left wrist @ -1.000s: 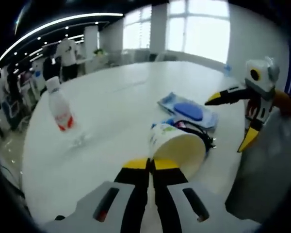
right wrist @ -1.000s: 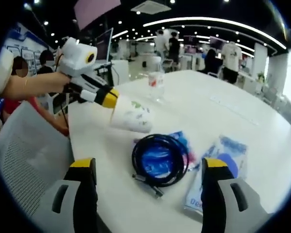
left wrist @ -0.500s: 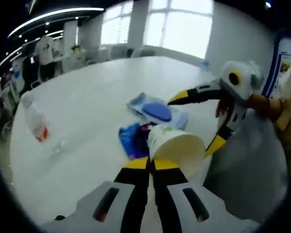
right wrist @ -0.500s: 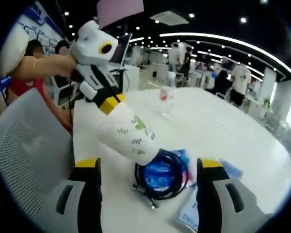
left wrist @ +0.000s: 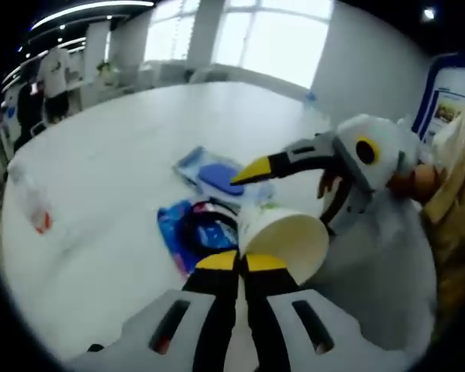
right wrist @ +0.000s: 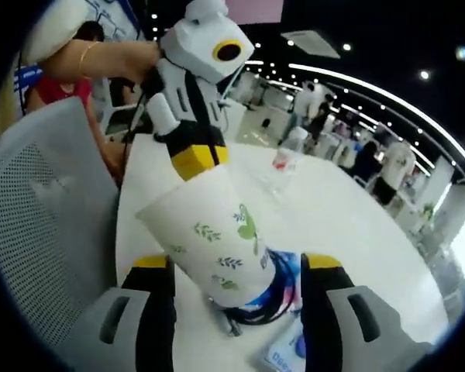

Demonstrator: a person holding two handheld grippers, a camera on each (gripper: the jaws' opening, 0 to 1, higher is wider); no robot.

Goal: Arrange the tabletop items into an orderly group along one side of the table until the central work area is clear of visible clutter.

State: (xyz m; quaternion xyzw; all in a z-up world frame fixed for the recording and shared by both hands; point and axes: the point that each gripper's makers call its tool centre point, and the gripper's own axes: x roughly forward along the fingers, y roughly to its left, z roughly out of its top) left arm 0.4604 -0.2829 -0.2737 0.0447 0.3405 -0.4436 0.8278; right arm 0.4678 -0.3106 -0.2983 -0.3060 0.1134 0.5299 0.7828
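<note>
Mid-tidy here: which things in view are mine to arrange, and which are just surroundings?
To arrange: paper cup gripped by the left gripper, black cable coil, blue packet, blue sponge pack, water bottle.
Surroundings: mesh chair, people behind.

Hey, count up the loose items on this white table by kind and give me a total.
Paper cup: 1
Coiled black cable: 1
Blue packets: 2
Clear plastic bottle: 1
Total: 5

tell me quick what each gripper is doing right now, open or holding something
Left gripper: shut on the rim of the paper cup.
Right gripper: open, jaws spread either side of the cup, holding nothing.
</note>
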